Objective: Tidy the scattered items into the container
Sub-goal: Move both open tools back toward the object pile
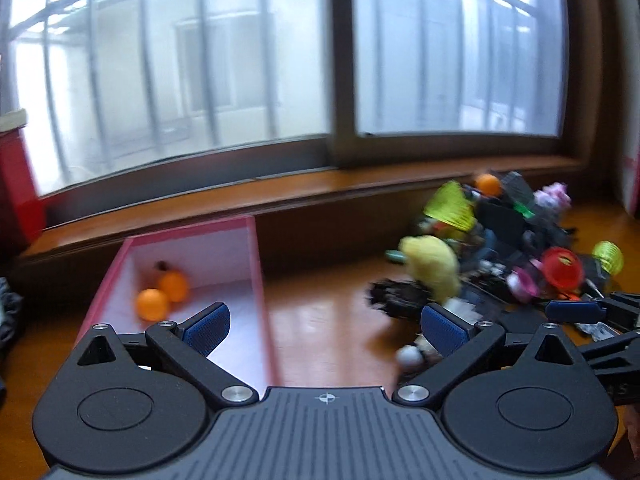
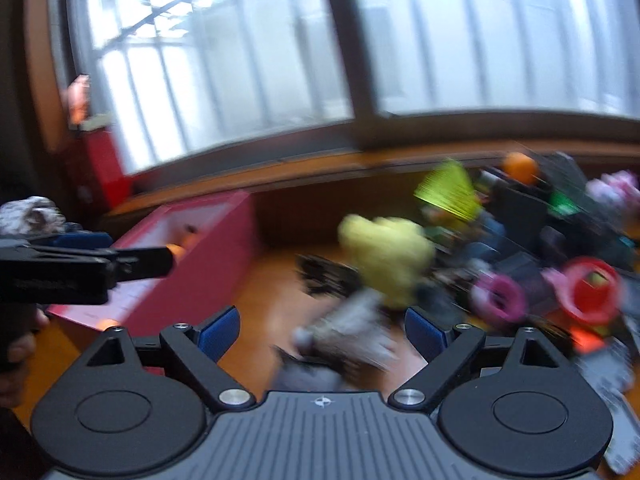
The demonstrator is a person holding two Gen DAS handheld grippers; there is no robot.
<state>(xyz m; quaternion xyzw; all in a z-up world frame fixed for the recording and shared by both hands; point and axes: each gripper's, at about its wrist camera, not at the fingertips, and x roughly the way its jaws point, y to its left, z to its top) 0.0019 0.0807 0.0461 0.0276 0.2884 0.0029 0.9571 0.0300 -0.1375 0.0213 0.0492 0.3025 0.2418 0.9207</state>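
Note:
A pink open box (image 1: 256,264) stands on the wooden table, with two orange balls (image 1: 162,294) inside. A pile of scattered items (image 1: 508,256) lies to its right: a yellow plush (image 1: 432,266), a red ring (image 1: 562,266), an orange ball (image 1: 487,185). My left gripper (image 1: 326,328) is open and empty, above the table by the box's right wall. My right gripper (image 2: 322,332) is open and empty, above a blurred grey and black item (image 2: 344,344) at the pile's near edge. The box (image 2: 216,256) and plush (image 2: 386,256) show there too.
A window with a wooden sill (image 1: 280,192) runs behind the table. A red box (image 1: 16,184) stands at the far left. The left gripper (image 2: 76,264) juts in from the left in the right wrist view. Both views are motion-blurred.

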